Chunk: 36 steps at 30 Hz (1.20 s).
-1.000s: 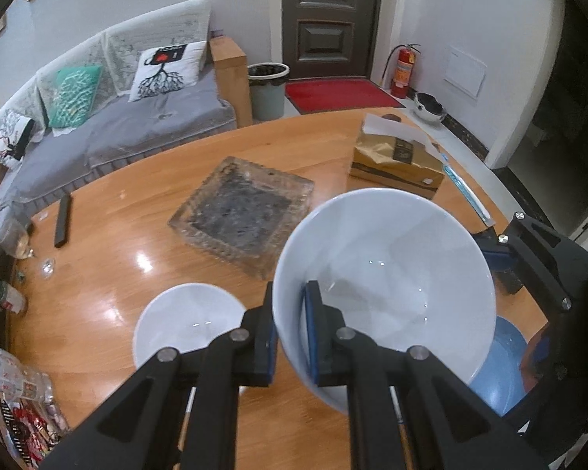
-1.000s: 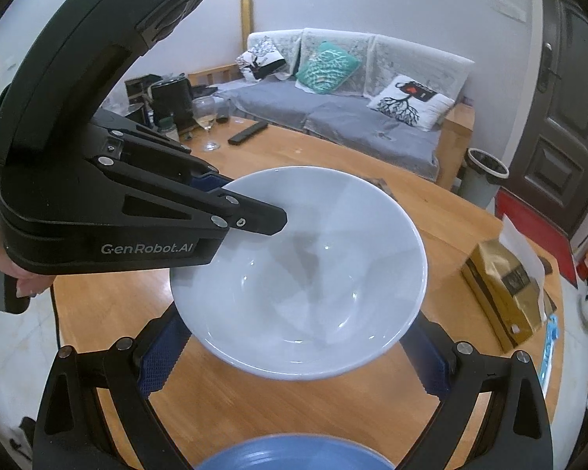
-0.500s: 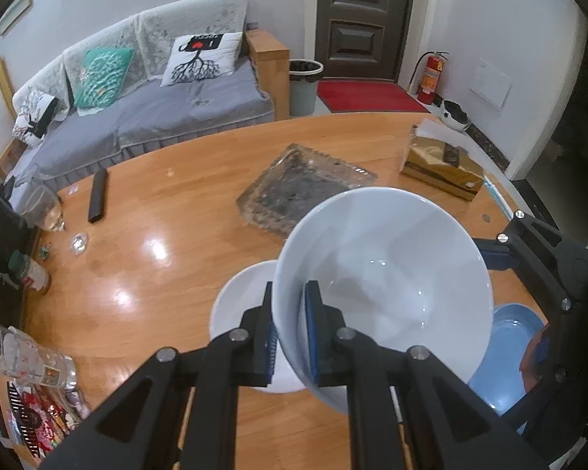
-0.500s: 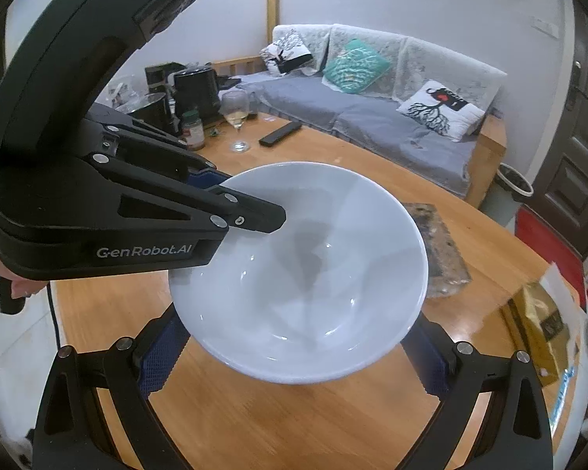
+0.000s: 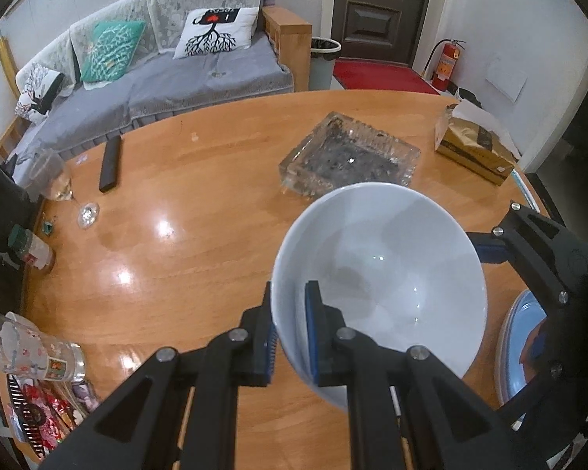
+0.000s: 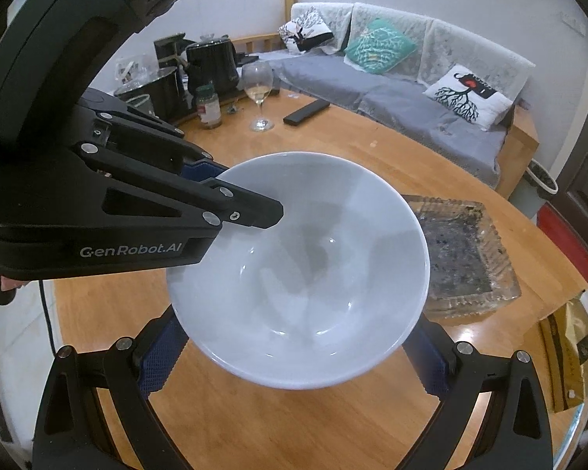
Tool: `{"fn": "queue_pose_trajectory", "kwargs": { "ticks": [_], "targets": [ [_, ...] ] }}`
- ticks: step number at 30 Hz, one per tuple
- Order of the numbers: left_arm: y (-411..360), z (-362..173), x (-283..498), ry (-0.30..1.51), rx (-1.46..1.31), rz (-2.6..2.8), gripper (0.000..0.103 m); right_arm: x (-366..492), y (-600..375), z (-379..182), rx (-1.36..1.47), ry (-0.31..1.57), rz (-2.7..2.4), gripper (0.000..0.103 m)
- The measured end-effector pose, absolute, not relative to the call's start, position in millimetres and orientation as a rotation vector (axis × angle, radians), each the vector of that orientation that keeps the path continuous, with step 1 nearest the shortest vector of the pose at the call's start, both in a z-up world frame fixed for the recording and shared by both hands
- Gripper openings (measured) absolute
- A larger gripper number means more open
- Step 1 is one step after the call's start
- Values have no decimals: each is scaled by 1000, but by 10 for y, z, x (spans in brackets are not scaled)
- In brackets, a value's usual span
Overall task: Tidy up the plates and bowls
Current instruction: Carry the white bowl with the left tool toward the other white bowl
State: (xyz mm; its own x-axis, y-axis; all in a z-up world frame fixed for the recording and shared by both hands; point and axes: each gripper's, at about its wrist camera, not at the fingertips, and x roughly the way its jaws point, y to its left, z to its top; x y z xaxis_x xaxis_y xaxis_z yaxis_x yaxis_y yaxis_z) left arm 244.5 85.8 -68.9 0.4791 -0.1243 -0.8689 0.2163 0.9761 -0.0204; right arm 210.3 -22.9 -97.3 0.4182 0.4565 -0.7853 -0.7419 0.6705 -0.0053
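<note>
A large white bowl hangs above the wooden table. My left gripper is shut on its near-left rim, one pad inside the bowl and one outside. In the right wrist view the same bowl sits between the wide-spread fingers of my right gripper, whose blue pads press on its outer wall from both sides. The left gripper comes in there from the left. A blue plate lies on the table, low right of the bowl and partly hidden by the right gripper's frame.
A square glass ashtray lies just beyond the bowl, with a gold tissue box to its right. On the left stand a black remote, a wine glass, a jar and a printed tumbler.
Both grippers have carried the large bowl leftward over the table and slightly down. The small white bowl seen beside it earlier has slid out of sight behind the large bowl.
</note>
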Motion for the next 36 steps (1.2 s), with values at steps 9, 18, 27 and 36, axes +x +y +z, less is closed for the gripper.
{"fn": "queue_pose_trajectory", "kwargs": {
  "ticks": [9,18,27,36],
  "targets": [
    [914,-841,2569,1085,91,-220,9,2193,-182,-1059,-401,885,781,97],
    [918,-944,2620,1100,90,-221,9,2239,-174,-1115,-404,907,775,97],
    [924,-1038,2646,1113,84,-221,10,2262,-155,-1166,-405,933,770,97],
    [915,-1097,2636,1122,96,-219,12,2249,-152,-1191,-416,946,769,97]
  ]
}}
